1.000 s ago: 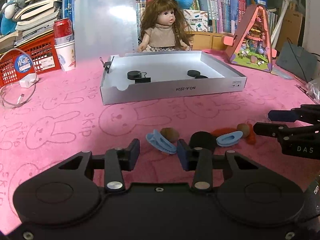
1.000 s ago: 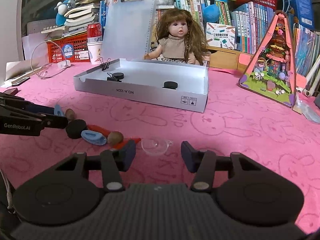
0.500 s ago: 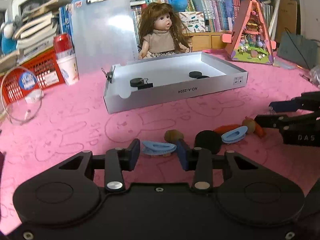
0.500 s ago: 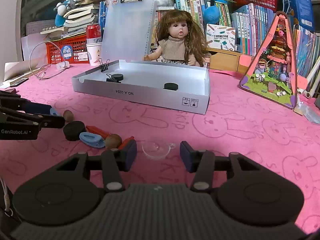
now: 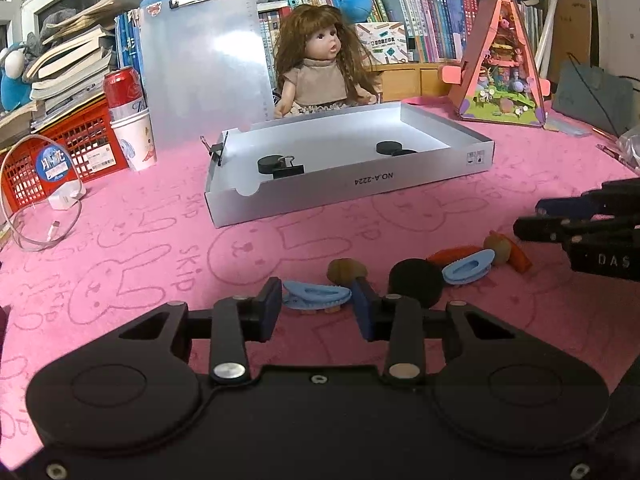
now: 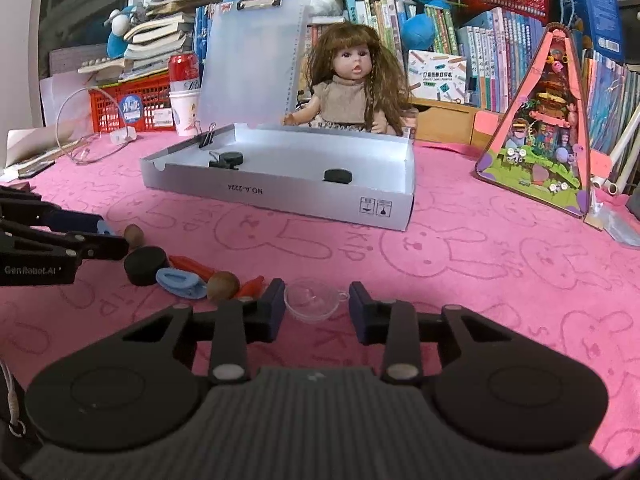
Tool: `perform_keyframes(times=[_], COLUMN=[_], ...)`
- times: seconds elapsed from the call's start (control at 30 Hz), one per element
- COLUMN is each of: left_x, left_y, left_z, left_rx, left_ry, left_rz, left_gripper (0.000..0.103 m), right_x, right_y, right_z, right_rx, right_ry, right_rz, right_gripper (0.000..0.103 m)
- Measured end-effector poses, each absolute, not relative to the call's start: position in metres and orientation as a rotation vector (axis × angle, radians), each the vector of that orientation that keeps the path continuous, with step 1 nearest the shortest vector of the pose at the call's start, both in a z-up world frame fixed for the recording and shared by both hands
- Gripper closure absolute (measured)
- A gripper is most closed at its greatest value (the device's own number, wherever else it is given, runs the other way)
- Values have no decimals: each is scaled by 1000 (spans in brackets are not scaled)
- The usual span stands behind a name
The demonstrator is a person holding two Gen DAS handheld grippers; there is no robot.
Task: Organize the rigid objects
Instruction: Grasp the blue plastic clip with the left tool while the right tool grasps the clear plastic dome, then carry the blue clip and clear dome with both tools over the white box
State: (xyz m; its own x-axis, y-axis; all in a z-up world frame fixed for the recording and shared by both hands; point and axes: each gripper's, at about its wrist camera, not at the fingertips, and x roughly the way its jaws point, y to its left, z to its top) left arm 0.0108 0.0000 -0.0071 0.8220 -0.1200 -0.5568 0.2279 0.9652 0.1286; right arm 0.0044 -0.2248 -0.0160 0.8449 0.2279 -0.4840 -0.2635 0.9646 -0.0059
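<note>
A blue hair clip (image 5: pixel 316 295) lies on the pink cloth between the fingers of my left gripper (image 5: pixel 316 308). Its jaws are closing and both pads touch the clip's ends. Just past it sit a brown nut (image 5: pixel 346 270), a black disc (image 5: pixel 416 280), a second blue clip (image 5: pixel 468 266) and orange pieces (image 5: pixel 452 254). My right gripper (image 6: pixel 316 312) is closing on a small clear cup (image 6: pixel 314 303); the pads meet its rim and handle. Each gripper shows in the other's view: the right gripper (image 5: pixel 532 220) and the left gripper (image 6: pixel 108 234).
An open white box (image 5: pixel 360 190) holding black discs and a binder clip stands mid-table. Behind it are a doll (image 5: pixel 320 68) and a clipboard (image 5: pixel 204 60). A red crate (image 5: pixel 52 152), a can, a cup and a cable are at the left, and a triangular toy house (image 6: pixel 544 128) at the right.
The right jaws have narrowed around the clear cup. The left jaws have drawn in slightly on the blue clip, and the left view has tilted a little. Neither hand has shifted place.
</note>
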Motion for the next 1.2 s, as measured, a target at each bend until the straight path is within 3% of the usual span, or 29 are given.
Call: perform_keyframes(times=[1.2], left_x=[84], left_y=[21], left_z=[39], left_rx=[-28], left_ry=[606], left_rz=[-165], left_gripper=[67], right_x=[71], right_y=[-237], right_z=[19], right_rx=[117], right_ry=[567], right_rz=[154], right_gripper=[64])
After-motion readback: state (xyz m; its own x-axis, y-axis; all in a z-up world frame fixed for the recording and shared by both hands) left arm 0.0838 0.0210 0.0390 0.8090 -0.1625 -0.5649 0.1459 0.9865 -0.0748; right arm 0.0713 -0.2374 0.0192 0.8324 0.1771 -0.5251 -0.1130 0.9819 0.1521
